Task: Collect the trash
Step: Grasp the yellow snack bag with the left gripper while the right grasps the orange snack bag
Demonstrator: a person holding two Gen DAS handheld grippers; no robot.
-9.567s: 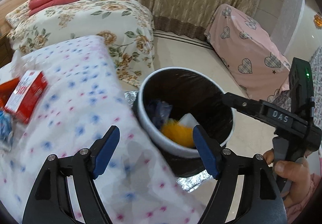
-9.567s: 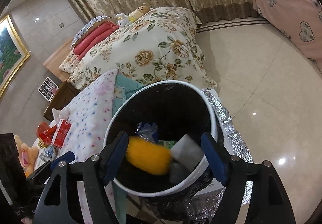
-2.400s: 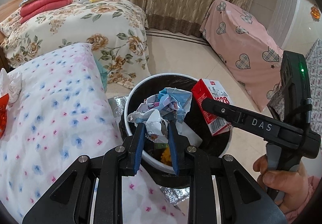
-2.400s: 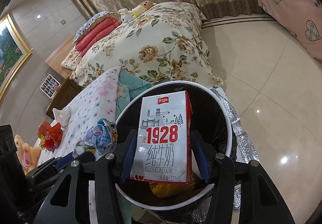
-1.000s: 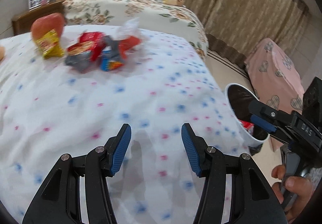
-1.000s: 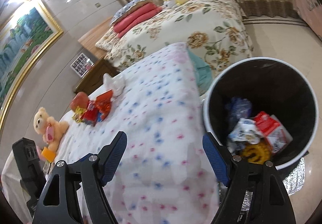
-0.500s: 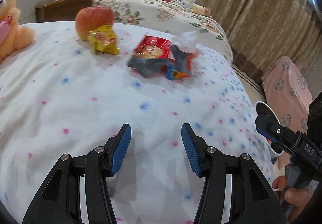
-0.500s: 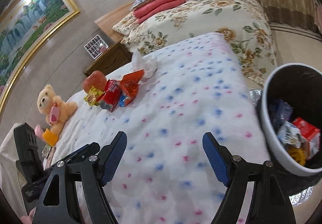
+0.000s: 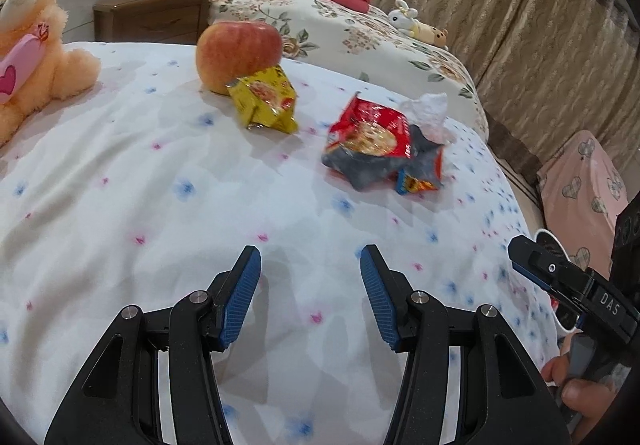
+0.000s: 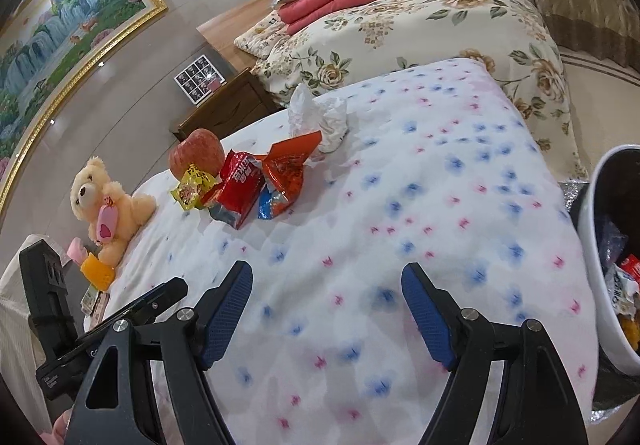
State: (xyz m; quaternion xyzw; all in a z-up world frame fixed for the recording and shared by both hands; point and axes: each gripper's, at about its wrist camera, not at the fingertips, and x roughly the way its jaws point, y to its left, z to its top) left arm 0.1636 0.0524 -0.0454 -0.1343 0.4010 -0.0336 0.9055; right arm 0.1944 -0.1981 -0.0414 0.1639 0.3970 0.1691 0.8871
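Observation:
Snack wrappers lie on the flowered bedspread [image 9: 120,173]: a yellow packet [image 9: 266,101], a red and grey bag [image 9: 372,141] and a crumpled white tissue [image 9: 426,113]. In the right wrist view they are the yellow packet [image 10: 192,185], red bags [image 10: 256,181] and tissue [image 10: 320,113]. My left gripper [image 9: 310,289] is open and empty, over the bedspread short of the wrappers. My right gripper [image 10: 326,305] is open and empty too. The white-rimmed trash bin [image 10: 600,245] stands at the right, with trash inside.
An apple [image 9: 238,53] sits behind the yellow packet. A teddy bear [image 9: 28,57] sits at the left. A second bed with a floral cover [image 10: 440,29], a wooden nightstand [image 9: 152,19] and a pink covered seat [image 9: 580,181] are around.
Both grippers dropped their trash into the bin, then swung left over the bed. The wrappers and apple now sit closer in the left wrist view.

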